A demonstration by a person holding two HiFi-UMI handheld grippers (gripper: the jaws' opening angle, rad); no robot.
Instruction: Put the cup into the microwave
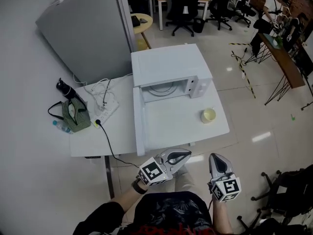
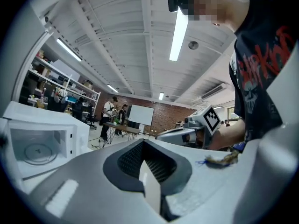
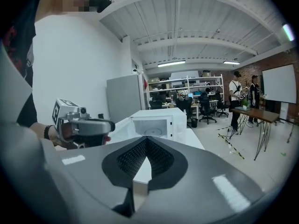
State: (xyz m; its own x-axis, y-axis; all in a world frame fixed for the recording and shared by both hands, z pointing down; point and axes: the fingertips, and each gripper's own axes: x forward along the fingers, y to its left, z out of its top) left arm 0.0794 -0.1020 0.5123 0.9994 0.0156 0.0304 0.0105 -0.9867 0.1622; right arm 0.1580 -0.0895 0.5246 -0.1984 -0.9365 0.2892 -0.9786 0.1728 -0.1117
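Head view: smooth white desk [image 1: 181,126] on a glossy pale floor [image 1: 244,136]. Open-plan office behind, with black swivel chairs [image 1: 183,9] and people [image 1: 270,9] by a long wooden table [image 1: 281,58] at far right. A white boxy microwave [image 1: 171,65] sits at the back of the desk, its door [image 1: 138,121] swung open to the left and a round glass turntable [image 1: 164,88] inside. The cup [image 1: 208,115], small, round and pale yellow, stands on the desk in front of the microwave's control panel, right of the open cavity, well apart from both grippers. Left part of the desk: white power strip [image 1: 108,112], black cable [image 1: 115,155], green woven bag [image 1: 76,115]. A tall flat grey cabinet [image 1: 83,28] stands behind. Off the near desk edge are the left gripper [image 1: 187,154] and right gripper [image 1: 215,158], grey plastic shells with marker cubes [image 1: 151,173] at the back

Left gripper view: ribbed black pads pressed together, nothing between. Microwave at left, white beamed ceiling [image 2: 117,31] with strip lights [image 2: 179,34], brick wall [image 2: 168,118] and whiteboard [image 2: 140,115] far off

Right gripper view: jaws clenched, empty, microwave cavity straight ahead
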